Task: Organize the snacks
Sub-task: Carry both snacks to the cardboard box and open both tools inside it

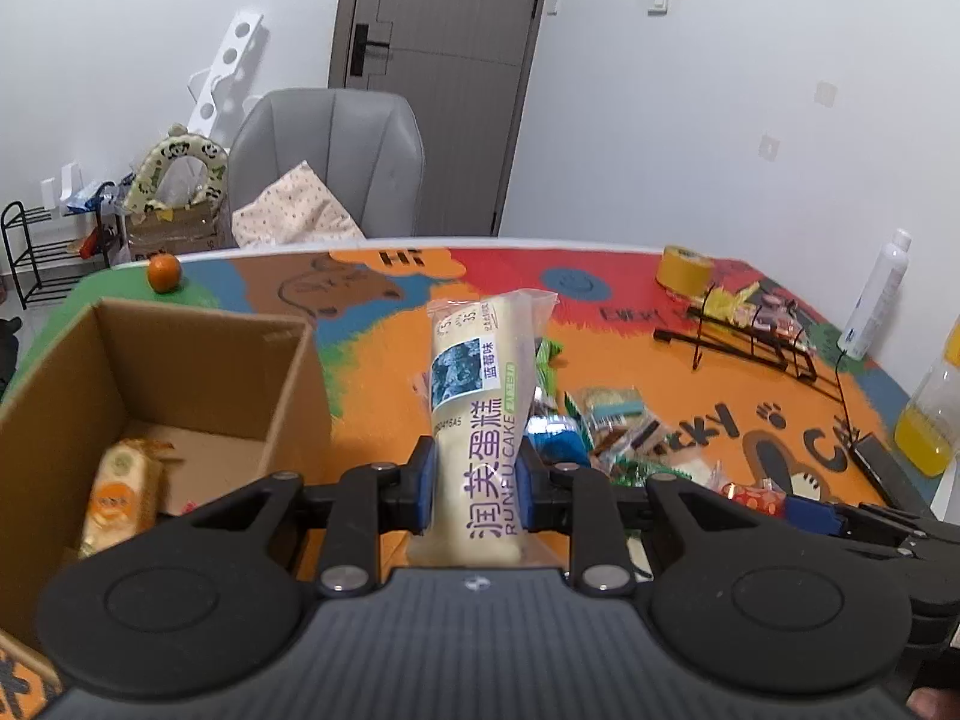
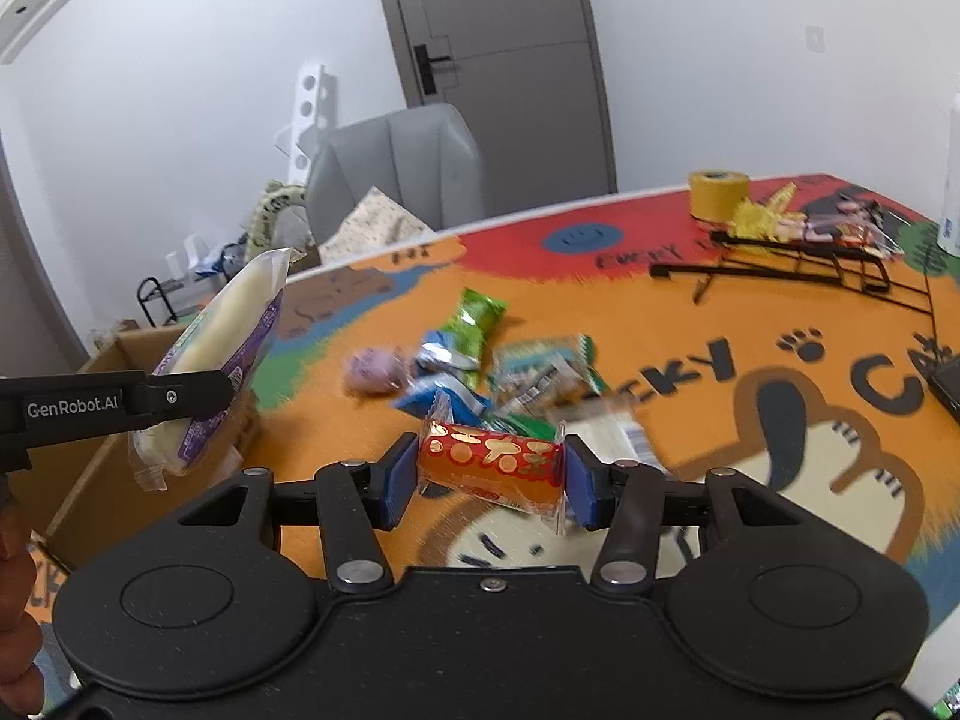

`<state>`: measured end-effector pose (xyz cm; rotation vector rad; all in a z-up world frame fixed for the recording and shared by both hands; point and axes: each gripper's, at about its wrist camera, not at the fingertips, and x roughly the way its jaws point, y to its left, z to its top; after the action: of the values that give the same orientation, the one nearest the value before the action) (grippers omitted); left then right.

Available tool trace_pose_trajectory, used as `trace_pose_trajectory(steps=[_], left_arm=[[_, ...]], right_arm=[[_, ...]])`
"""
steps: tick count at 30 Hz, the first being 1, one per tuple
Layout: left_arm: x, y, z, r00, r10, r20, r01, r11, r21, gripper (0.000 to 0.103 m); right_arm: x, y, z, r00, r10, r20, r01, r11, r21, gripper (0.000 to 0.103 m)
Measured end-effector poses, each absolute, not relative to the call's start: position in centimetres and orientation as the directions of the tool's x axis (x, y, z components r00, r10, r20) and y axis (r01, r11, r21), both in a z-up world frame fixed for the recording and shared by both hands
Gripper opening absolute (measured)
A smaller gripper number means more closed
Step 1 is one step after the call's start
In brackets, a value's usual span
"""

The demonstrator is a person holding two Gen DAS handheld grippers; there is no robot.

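Observation:
My left gripper (image 1: pixel 477 483) is shut on a long white Runfu cake packet (image 1: pixel 480 414) and holds it upright above the table, just right of an open cardboard box (image 1: pixel 198 372). One orange snack packet (image 1: pixel 123 489) lies inside the box. The held cake packet also shows at the left of the right wrist view (image 2: pixel 222 360). My right gripper (image 2: pixel 489 480) is shut on a red gold-patterned snack (image 2: pixel 489 465), held above the mat. A pile of loose snack packets (image 2: pixel 480 360) lies on the mat beyond it.
A black wire rack (image 2: pixel 798 264) with snacks and a yellow tape roll (image 2: pixel 717 195) stand at the far right. A tangerine (image 1: pixel 164 273) sits at the table's far left. A juice bottle (image 1: pixel 933 414) and white bottle (image 1: pixel 873 300) stand at the right edge. A grey chair (image 1: pixel 330 162) is behind the table.

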<state>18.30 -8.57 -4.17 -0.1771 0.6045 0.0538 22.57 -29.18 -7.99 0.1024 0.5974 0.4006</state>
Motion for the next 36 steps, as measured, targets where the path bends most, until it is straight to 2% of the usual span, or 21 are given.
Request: trace_pose_trajectory(steps=[22,36], left_arm=[[14.1,-0.7,-0.7,0.839,0.156,-0.521,-0.265,0.954,-0.142,0.025],[12.3,3.8,-2.1,0.801,0.21,-0.561,-0.349,0.925,-0.152,0.025]], right_arm=[[21.8,-21.8,-4.2,0.702,0.553,-0.448,-0.511,0.83,0.225,0.048],[20.8,-17.0,-3.0,0.654,0.613,-0.443,-0.589,0.78,0.209,0.048]])
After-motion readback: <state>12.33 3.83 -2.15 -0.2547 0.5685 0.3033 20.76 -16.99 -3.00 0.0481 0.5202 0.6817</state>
